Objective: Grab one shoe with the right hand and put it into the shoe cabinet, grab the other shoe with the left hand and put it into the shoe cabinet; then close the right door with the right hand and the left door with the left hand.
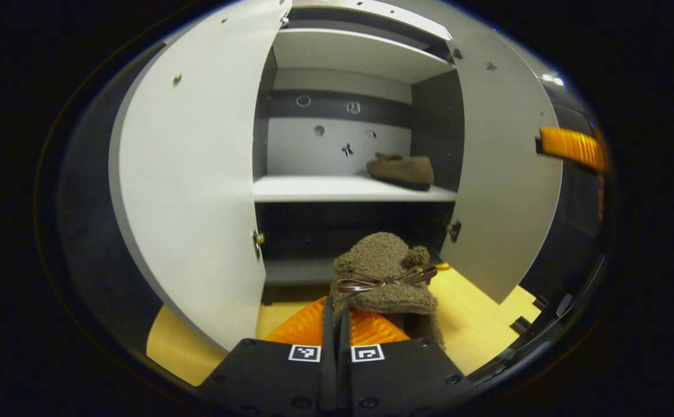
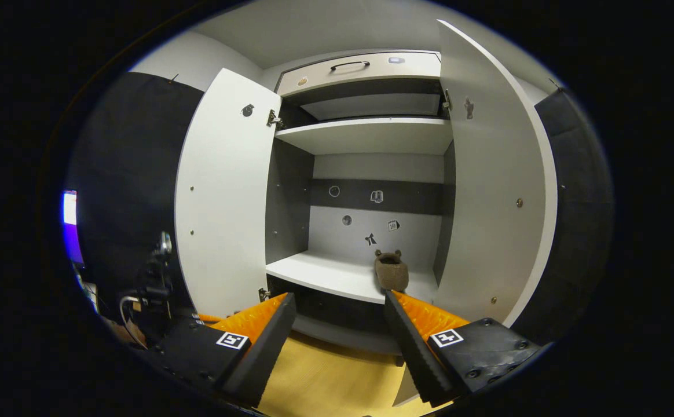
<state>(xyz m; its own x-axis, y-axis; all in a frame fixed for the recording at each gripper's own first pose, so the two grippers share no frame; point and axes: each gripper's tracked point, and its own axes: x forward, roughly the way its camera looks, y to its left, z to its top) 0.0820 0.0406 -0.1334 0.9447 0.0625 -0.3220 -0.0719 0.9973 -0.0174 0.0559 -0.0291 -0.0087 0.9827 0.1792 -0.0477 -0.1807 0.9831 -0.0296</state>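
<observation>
While the left gripper [image 1: 337, 324] jaws clamp a fuzzy brown slipper [image 1: 386, 275] at lower centre, toe toward the shoe cabinet [image 1: 348, 55], both doors stand open. Second slipper [image 2: 391, 271] lies on the middle shelf [image 2: 325, 272], lengthwise into the cabinet; right gripper [image 2: 340, 336] jaws are apart.

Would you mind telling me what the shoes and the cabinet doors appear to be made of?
The held shoe looks like brown fuzzy fleece, napped and matte, with a glossy, leather-like bow. The shelf shoe looks the same. The doors seem to be white laminated board: smooth, flat, faintly sheened, with small metal fittings.

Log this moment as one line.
left gripper: shut on second shoe | right gripper: open | first shoe: on shelf | doors: both open
</observation>
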